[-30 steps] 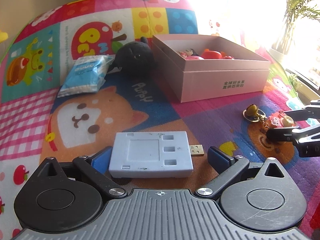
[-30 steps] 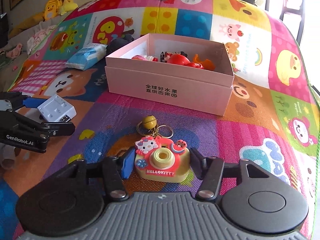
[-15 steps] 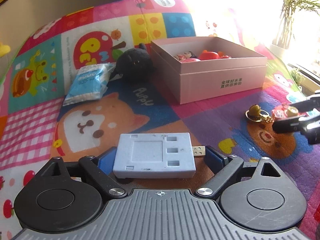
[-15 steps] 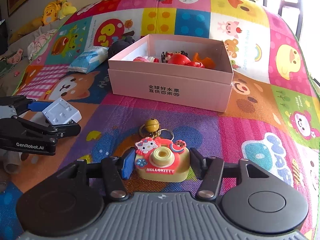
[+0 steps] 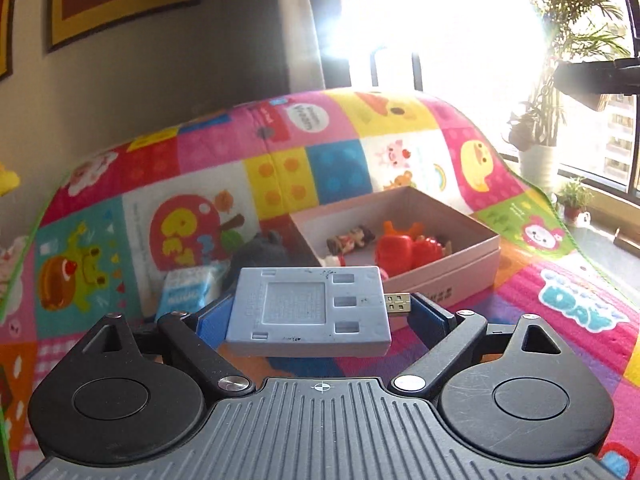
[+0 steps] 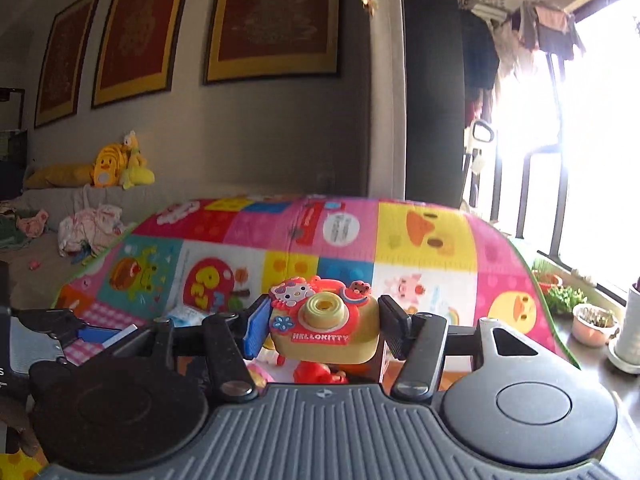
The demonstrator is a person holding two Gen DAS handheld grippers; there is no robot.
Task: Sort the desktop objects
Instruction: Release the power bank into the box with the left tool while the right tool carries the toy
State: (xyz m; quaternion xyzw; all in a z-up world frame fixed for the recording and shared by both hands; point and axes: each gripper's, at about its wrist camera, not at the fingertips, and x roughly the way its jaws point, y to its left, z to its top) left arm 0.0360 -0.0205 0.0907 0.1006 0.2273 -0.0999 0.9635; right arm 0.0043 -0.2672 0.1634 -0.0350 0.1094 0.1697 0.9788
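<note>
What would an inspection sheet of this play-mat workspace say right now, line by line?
Surface: cartoon mat, bright and patchy.
Job's things: grey device with USB plug, lifted off the mat; toy camera, lifted; pink box open, toys inside.
Clutter: blue packet and dark plush left of the box.
Grippers: left gripper shut on the device; right gripper shut on the camera.
Cables: nothing seen.
Surroundings: framed pictures, yellow plush toys, sunlit window, potted plants.

The black plush toy [image 5: 256, 250] and tissue pack [image 5: 188, 286] sit half hidden behind the blue card reader [image 5: 308, 310]; window glare whitens everything outside.
</note>
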